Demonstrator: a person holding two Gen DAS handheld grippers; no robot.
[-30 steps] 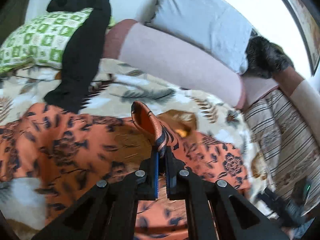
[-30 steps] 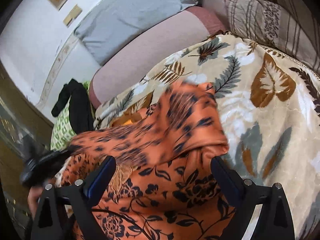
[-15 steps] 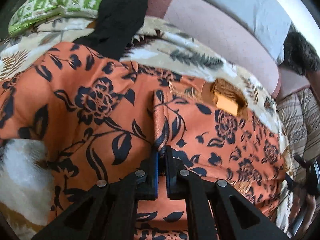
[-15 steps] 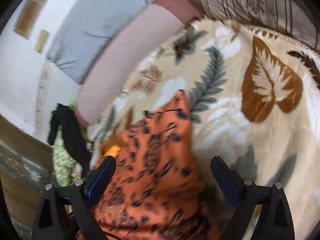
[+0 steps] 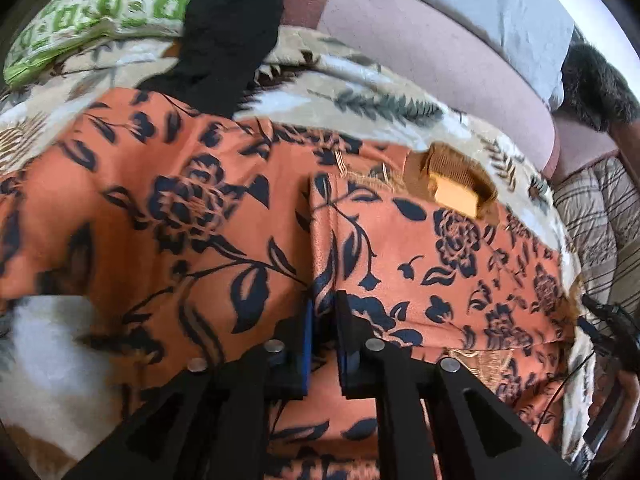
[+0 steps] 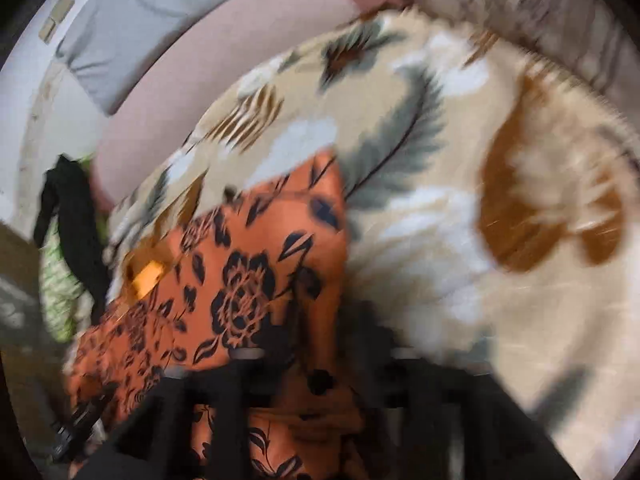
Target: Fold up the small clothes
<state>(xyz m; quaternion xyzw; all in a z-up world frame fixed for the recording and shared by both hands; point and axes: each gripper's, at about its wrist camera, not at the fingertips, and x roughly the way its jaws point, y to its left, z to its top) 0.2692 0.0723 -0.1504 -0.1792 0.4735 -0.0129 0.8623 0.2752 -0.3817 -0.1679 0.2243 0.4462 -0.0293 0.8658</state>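
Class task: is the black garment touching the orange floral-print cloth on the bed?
Touching. The left wrist view shows the black garment with its lower end lying over the orange floral-print cloth's far edge.

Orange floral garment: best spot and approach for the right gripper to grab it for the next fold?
Probably the free right-hand edge of the orange floral garment, near its far corner. It lies flat on the leaf-print blanket, so come from the blanket side, low, one finger sliding under the hem. The right gripper, blurred, has just been closing there. The left gripper already pinches the middle ridge.
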